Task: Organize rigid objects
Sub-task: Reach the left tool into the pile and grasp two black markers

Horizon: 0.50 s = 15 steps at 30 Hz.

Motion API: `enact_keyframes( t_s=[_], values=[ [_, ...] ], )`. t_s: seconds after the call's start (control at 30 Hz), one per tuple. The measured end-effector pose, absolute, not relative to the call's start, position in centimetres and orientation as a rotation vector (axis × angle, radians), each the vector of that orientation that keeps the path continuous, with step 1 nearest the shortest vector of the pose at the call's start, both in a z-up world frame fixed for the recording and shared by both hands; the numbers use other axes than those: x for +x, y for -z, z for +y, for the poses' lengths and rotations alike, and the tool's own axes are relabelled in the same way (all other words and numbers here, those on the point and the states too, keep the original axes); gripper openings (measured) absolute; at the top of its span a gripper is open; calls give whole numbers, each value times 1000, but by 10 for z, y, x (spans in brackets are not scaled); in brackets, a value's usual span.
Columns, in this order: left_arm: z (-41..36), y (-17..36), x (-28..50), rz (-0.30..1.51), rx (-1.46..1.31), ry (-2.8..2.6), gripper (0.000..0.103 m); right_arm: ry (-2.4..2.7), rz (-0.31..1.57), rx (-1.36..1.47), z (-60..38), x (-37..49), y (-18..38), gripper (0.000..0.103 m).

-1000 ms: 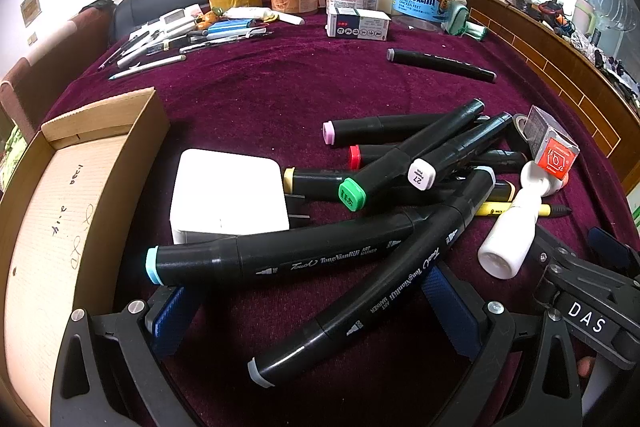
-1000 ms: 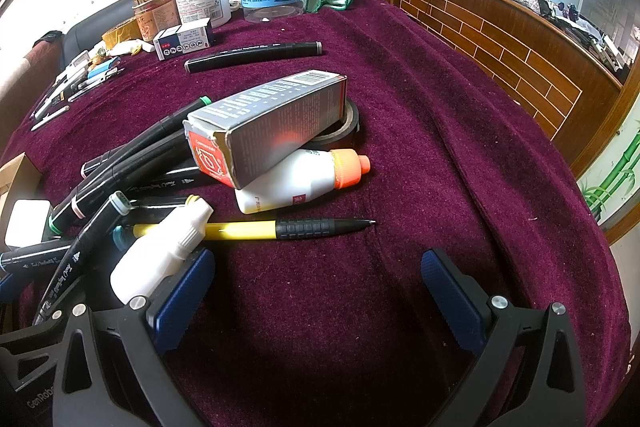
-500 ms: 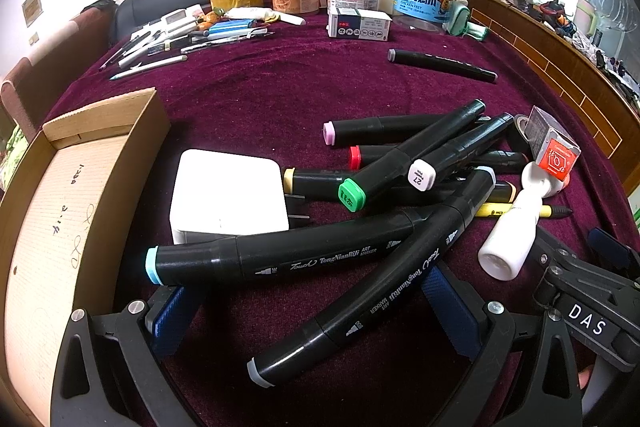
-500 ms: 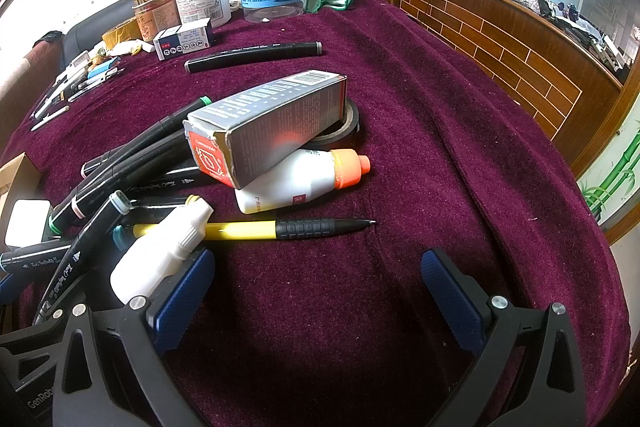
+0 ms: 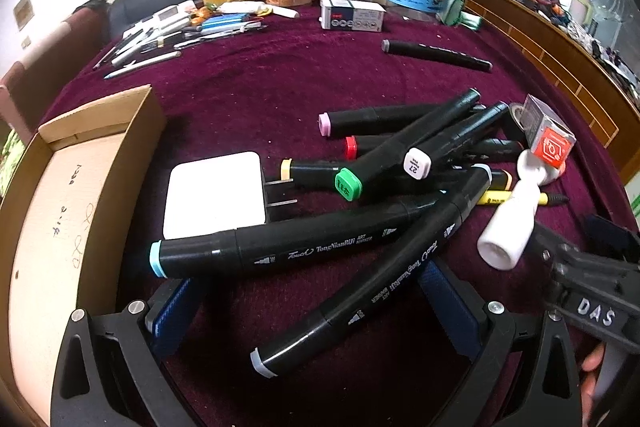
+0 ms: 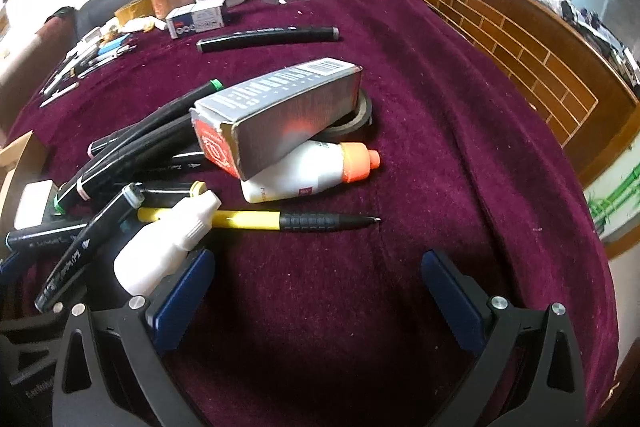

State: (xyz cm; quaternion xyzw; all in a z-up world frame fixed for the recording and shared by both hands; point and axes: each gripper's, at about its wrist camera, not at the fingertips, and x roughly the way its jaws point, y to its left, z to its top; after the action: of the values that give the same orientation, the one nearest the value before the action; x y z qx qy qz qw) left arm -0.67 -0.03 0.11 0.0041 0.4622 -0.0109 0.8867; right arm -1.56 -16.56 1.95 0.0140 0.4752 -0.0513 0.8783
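Broadly, the lot lay on a dark red tablecloth [image 5: 256, 95], entries running from largest to smallest.

Cardboard box [image 5: 60, 211]: open-topped, at the near left edge of the cloth; likely the place for sorted goods. Stiff but thin-walled, judged light.

Grey carton [image 6: 276, 115]: long, with an orange end panel, propped on a glue bottle [image 6: 308, 175] and a roll of dark tape [image 6: 356, 115]. Probably light and crushable; best gripped across the narrow sides near the middle.

White charger [image 5: 216, 199]: square block, prongs pointing right, just right of the box. Smooth and probably slippery; best taken across its flat faces.

Markers [image 5: 400, 155]: a heap of black barrels at centre, crossed over one another, with one lone marker [image 5: 436, 55] well apart on the far side. Stiff, light, apt to roll. The nearest, a grey-capped marker [image 5: 372, 291], lay between the fingers of the left gripper [image 5: 312, 299], which was spread wide and held nothing. Mid-barrel looked the sound place to pinch, lifting carefully, since its far end lay tangled in the pile.

White bottle [image 6: 164, 247]: small, on its side, touching one finger of the right gripper [image 6: 320, 287], which was likewise spread and empty. Rounded plastic, likely to slip.

Yellow pencil [image 6: 256, 221]: thin, part-hidden under the bottle; hard to pinch against soft cloth.
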Motion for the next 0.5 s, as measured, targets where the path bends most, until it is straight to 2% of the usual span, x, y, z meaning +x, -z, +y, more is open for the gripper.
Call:
enact_keyframes(
  t_s=[0.13, 0.33, 0.4, 0.5],
  values=[
    [-2, 0, -11, 955, 16, 10, 103, 83, 980, 102, -178, -34, -31, 102],
    [2, -2, -11, 976, 8, 35, 103, 113, 603, 98, -187, -88, -98, 102],
    [5, -7, -18, 1020, -30, 69, 98, 99, 488, 111, -190, -89, -113, 102],
    [15, -31, -34, 1027, -94, 177, 93, 87, 505, 143, -201, -51, -125, 102]
  ],
)
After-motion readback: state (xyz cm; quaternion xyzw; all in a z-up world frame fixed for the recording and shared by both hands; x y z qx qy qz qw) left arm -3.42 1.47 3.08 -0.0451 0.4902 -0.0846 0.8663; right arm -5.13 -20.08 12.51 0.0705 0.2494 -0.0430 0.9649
